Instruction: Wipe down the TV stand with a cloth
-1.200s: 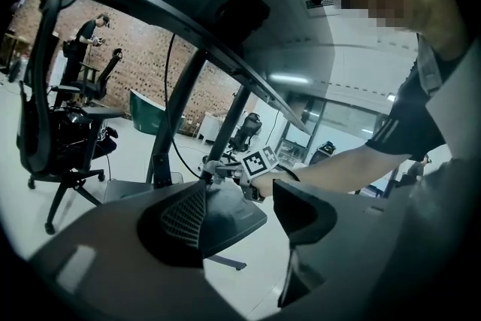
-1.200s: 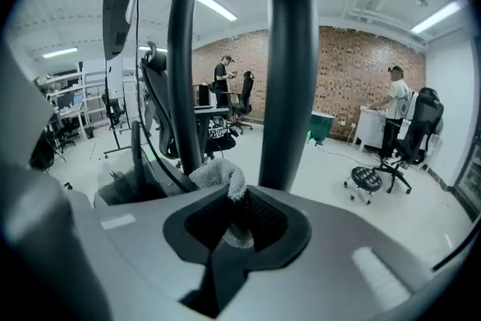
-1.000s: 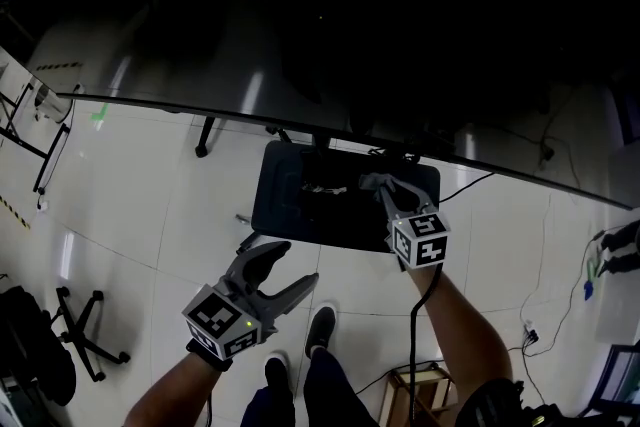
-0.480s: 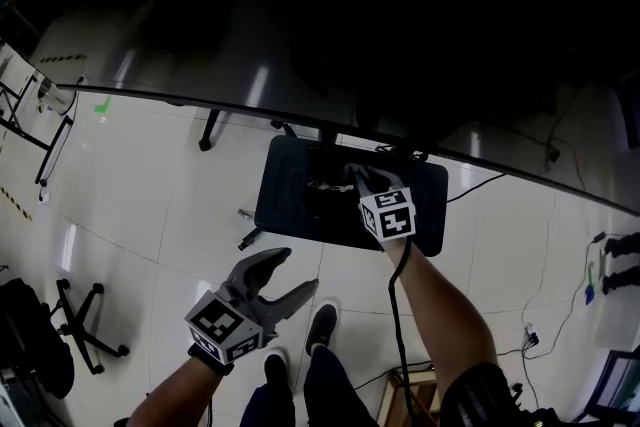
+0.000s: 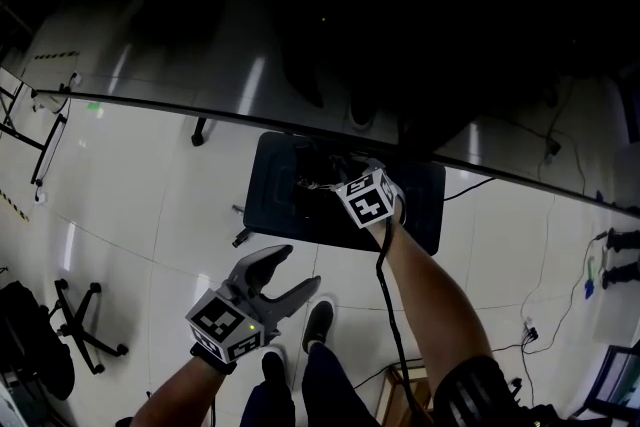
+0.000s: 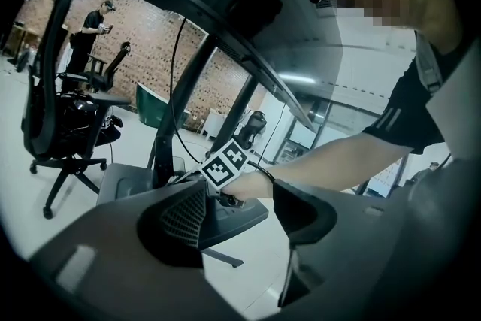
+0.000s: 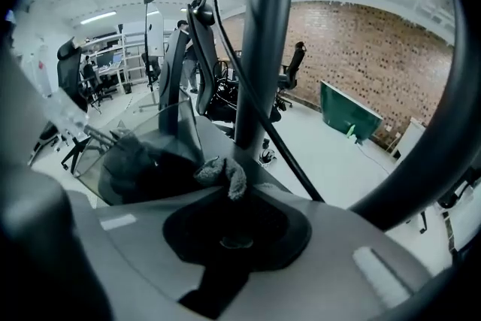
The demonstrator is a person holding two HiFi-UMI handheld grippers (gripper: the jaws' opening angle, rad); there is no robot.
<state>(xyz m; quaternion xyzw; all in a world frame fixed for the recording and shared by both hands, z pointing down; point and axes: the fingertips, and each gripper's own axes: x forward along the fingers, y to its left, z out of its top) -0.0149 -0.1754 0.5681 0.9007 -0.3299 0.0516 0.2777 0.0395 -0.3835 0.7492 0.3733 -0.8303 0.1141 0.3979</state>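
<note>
The TV stand's black base plate (image 5: 272,203) lies on the white floor under the big dark TV (image 5: 300,35). My right gripper (image 5: 338,181) reaches over the base near the stand's pole (image 7: 263,49), shut on a grey cloth (image 7: 224,172) that bunches out past its fingertips (image 7: 229,188) and rests on the glossy base (image 7: 154,135). My left gripper (image 5: 293,267) hangs open and holds nothing, above the floor in front of the base. In the left gripper view (image 6: 240,214) its spread jaws frame the right gripper's marker cube (image 6: 225,165) and the base (image 6: 124,177).
A chair's star base (image 5: 85,330) stands on the floor at the left, and cables (image 5: 540,315) trail at the right. A wooden stool (image 5: 415,385) and the person's shoes (image 5: 320,325) are close below. An office chair (image 6: 64,109) stands beyond the stand.
My right gripper has slid left and a little farther back across the base plate with the cloth. The left gripper has barely moved.
</note>
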